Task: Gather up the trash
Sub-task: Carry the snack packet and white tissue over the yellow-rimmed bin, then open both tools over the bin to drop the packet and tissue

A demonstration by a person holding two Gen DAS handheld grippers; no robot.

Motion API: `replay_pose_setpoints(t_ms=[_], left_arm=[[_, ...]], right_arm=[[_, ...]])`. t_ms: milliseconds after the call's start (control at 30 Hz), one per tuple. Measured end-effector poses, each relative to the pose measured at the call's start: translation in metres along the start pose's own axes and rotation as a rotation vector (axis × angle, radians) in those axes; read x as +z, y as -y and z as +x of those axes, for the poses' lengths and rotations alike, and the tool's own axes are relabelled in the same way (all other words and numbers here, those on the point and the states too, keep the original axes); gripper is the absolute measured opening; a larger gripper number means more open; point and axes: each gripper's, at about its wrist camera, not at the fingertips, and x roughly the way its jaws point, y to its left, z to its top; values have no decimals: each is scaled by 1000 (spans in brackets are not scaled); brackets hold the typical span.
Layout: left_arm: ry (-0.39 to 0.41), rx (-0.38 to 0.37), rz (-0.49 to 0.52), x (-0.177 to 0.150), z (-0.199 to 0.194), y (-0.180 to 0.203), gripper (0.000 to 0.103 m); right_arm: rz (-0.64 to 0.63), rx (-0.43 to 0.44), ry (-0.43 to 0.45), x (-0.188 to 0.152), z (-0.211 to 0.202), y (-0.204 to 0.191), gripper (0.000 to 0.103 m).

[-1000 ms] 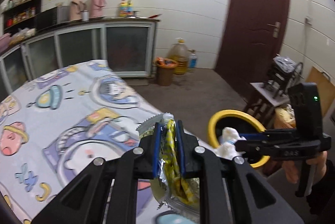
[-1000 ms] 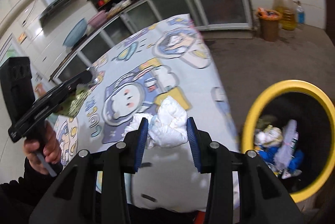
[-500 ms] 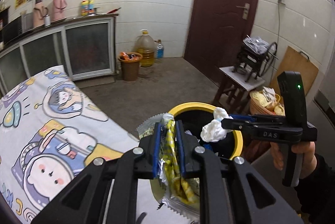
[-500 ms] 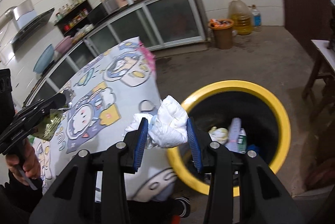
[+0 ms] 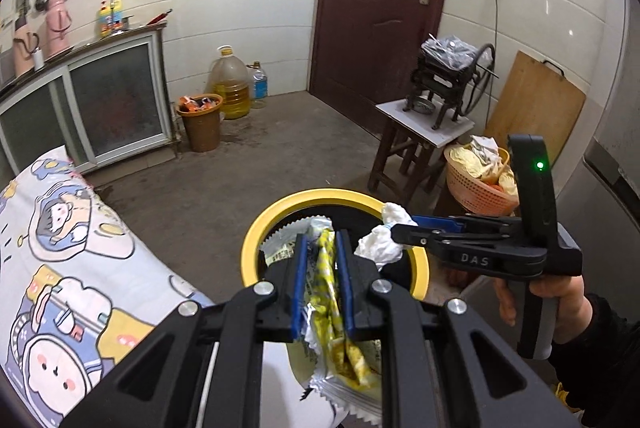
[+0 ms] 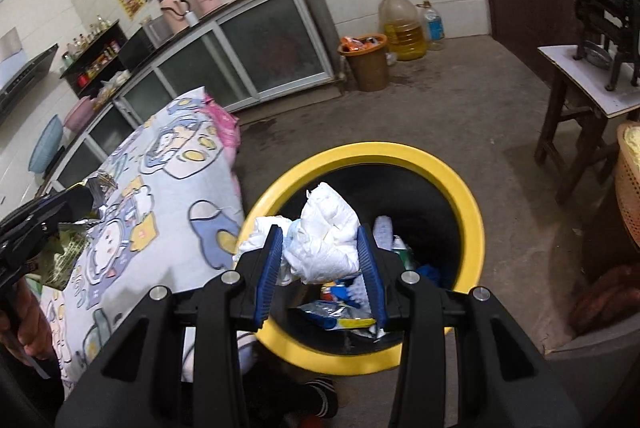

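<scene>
A black trash bin with a yellow rim (image 5: 256,228) (image 6: 476,212) stands on the floor beside the table. My left gripper (image 5: 321,240) is shut on a crumpled yellow and silver snack wrapper (image 5: 328,276), over the bin's near edge. My right gripper (image 6: 320,232) is shut on a crumpled white tissue (image 6: 326,236) above the bin's opening; the left wrist view shows this gripper (image 5: 394,228) holding the tissue (image 5: 380,240) over the rim. Inside the bin lie blue and white wrappers (image 6: 336,308). At the left edge of the right wrist view, the left gripper (image 6: 86,198) holds the wrapper (image 6: 66,248).
A table with a cartoon-print cloth (image 5: 60,268) (image 6: 168,196) lies left of the bin. A wooden stool with a black machine (image 5: 432,124), an orange basket (image 5: 476,188), a brown bucket (image 5: 200,124) and an oil jug (image 5: 230,88) stand around the floor. A door (image 5: 380,0) is behind.
Both grippers swung away from the table to the yellow-rimmed bin, still holding the wrapper and the tissue. The bin now sits directly under them.
</scene>
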Motion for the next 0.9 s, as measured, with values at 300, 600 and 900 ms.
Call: replay_pose_setpoints(t_ms=[300,600,900], left_arm=[[-29,-30,37,9,23,19,14],[-44,-45,71,14,37,30,14],[-114,-39,70,20,63,33,14]], right_arm=[[21,-47,1,0,6,19,37],[37,-67,-4,1,8,33,37],[29,-99,-31,5,20,30,37]])
